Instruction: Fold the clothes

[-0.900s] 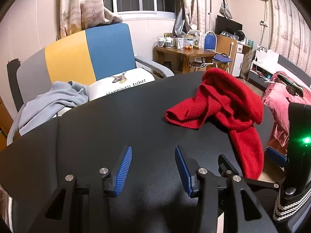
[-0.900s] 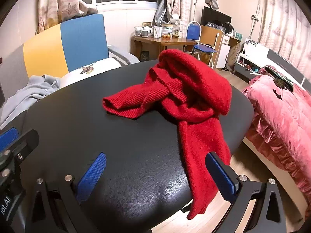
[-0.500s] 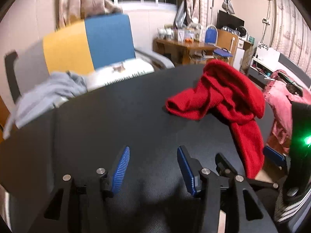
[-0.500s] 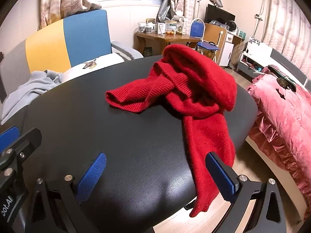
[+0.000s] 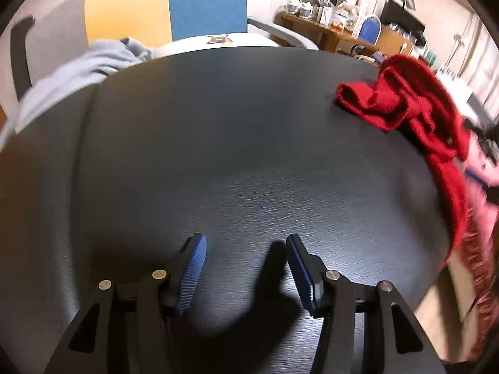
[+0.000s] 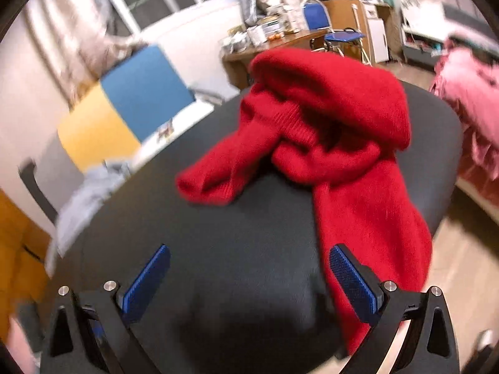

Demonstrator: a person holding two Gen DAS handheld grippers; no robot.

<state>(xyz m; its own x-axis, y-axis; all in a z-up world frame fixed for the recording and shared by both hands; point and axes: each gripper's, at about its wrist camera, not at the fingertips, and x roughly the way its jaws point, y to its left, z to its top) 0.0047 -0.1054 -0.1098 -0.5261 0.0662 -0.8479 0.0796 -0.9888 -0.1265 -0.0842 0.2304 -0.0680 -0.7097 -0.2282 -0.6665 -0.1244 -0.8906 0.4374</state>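
A crumpled red knitted sweater (image 6: 327, 131) lies in a heap on the right part of the black table (image 6: 224, 237), with one sleeve hanging over the near right edge. In the left wrist view the sweater (image 5: 414, 112) sits far right. My left gripper (image 5: 246, 246) is open, low over bare black table (image 5: 234, 155), well left of the sweater. My right gripper (image 6: 249, 258) is open wide just in front of the heap, and its right blue pad overlaps the hanging sleeve in the image. Nothing is held between either pair of fingers.
A grey garment (image 5: 78, 71) lies on a chair with a yellow and blue back (image 5: 162, 6) beyond the table's far left edge. A wooden desk with clutter (image 6: 274, 37) stands at the back. Pink bedding (image 6: 467, 93) is on the right, past the table edge.
Both grippers moved. The left one tipped down toward the table and swung left, so the sweater slid to the right edge of its view. The right one moved closer to the sweater and tilted.
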